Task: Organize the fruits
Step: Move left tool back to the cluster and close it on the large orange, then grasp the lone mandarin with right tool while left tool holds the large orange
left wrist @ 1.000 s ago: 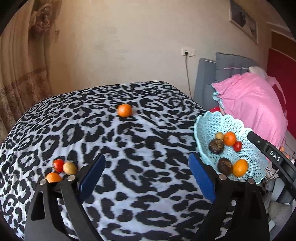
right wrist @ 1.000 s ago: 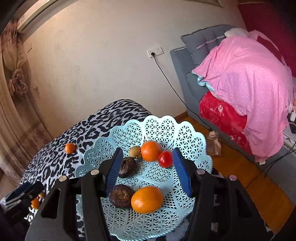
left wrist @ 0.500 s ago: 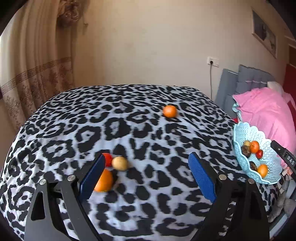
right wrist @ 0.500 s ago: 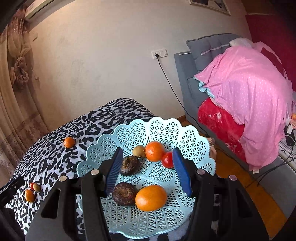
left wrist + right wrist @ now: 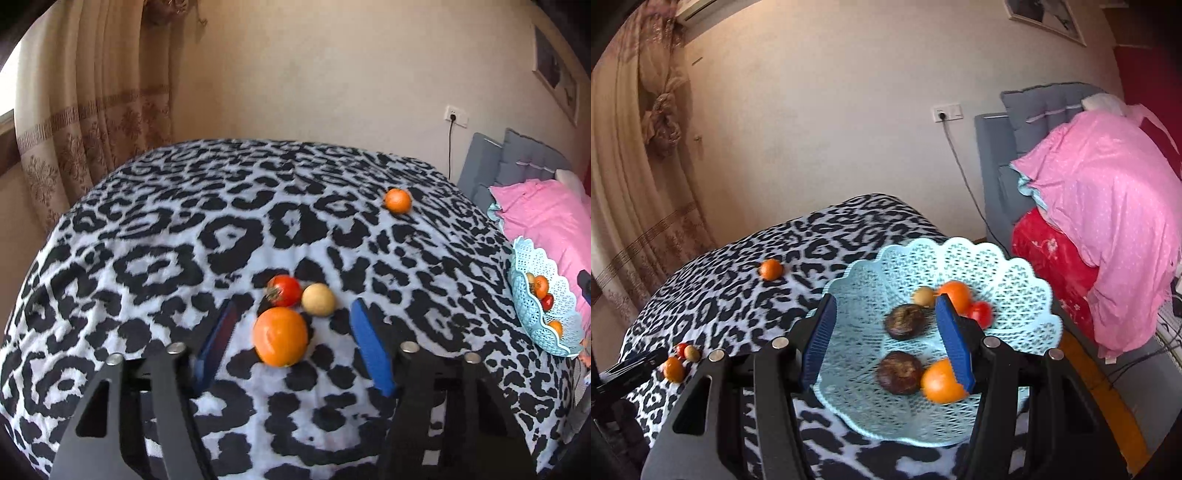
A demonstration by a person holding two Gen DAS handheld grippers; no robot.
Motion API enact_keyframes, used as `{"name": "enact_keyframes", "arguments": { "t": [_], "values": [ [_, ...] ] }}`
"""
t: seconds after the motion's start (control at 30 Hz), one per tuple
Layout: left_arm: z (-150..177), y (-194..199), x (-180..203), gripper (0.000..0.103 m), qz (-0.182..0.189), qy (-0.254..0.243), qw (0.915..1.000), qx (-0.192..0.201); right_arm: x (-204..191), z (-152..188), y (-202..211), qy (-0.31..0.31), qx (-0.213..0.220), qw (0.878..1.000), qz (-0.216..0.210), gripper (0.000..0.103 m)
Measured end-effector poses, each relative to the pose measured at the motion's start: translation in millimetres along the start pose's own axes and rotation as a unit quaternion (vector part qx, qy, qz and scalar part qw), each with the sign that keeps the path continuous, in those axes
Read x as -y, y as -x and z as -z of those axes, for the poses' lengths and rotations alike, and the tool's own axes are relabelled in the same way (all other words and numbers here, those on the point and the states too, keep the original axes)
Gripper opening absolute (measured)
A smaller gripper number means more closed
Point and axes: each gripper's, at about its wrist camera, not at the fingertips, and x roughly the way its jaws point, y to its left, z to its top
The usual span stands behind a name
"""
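The left gripper (image 5: pixel 291 343) has just been closing its fingers, yet they stand apart with nothing pressed; the large orange (image 5: pixel 280 336) lies between them on the leopard-print surface (image 5: pixel 147 258), with a gap showing on either side, so no grip is made. Just beyond the fingertips sit a red tomato (image 5: pixel 283 290) and a pale round fruit (image 5: pixel 318 299), close against that orange; far ahead and to the right of the fingers a small orange (image 5: pixel 397 201) lies alone. The right gripper (image 5: pixel 886 343) holds its fingers part open over the pale blue lattice basket (image 5: pixel 1015 280), which rests at the surface's edge; nothing is clasped there. Between and past those fingers the basket already carries two dark brown fruits (image 5: pixel 905 322), two oranges, a red tomato and a pale fruit. Judging from this, the sorting looks a little over half done; six pieces are in, and four remain on the surface, the large orange apparently next.
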Motion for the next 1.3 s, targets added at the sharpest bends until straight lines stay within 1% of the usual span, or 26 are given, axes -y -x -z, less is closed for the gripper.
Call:
{"name": "enact_keyframes", "arguments": {
  "t": [0.1, 0.23, 0.53, 0.6, 0.63, 0.73, 0.83, 0.97, 1.07, 1.23, 1.3],
  "values": [
    [2.1, -5.7, -5.6, 0.049, 0.003, 0.008, 0.9999, -0.011, -10.7, -0.2, 0.9, 0.01, -0.002, 1.0, -0.008, 0.058],
    [4.7, -13.9, -9.9, 0.043, 0.01, 0.015, 0.9995, -0.027, -24.2, 0.0, -0.2, 0.022, -0.008, 1.0, -0.019, 0.058],
    [9.9, -32.0, -15.6, 0.042, 0.021, 0.029, 0.9978, -0.056, -56.0, 3.1, -7.2, 0.058, -0.02, 0.997, -0.044, 0.058],
    [10.8, -35.1, -14.7, 0.038, 0.021, 0.028, 0.9973, -0.065, -61.8, 4.3, -9.5, 0.064, -0.024, 0.996, -0.049, 0.058],
    [11.1, -35.6, -14.0, 0.038, 0.02, 0.025, 0.9973, -0.065, -64.4, 4.8, -10.7, 0.066, -0.027, 0.996, -0.052, 0.058],
    [11.6, -35.2, -12.4, 0.037, 0.017, 0.022, 0.9975, -0.064, -71.7, 5.4, -15.3, 0.07, -0.037, 0.995, -0.063, 0.058],
    [11.6, -33.8, -15.1, 0.037, 0.022, 0.029, 0.9975, -0.061, -78.6, 5.2, -21.1, 0.076, -0.048, 0.993, -0.073, 0.058],
    [12.4, -26.9, -20.1, 0.037, 0.018, 0.041, 0.998, -0.044, -88.6, 4.2, -31.8, 0.08, -0.066, 0.991, -0.087, 0.058],
    [13.1, -18.6, -22.4, 0.037, 0.001, 0.049, 0.9986, -0.021, -96.8, 3.5, -42.0, 0.079, -0.084, 0.988, -0.1, 0.058],
    [12.2, -10.7, -22.0, 0.037, -0.021, 0.051, 0.9985, 0.003, -116.1, 0.9, -63.8, 0.084, -0.105, 0.984, -0.114, 0.058],
    [12.4, -8.3, -22.5, 0.037, -0.025, 0.053, 0.9982, 0.009, -124.6, -1.5, -79.7, 0.085, -0.118, 0.982, -0.117, 0.058]
  ]
}}
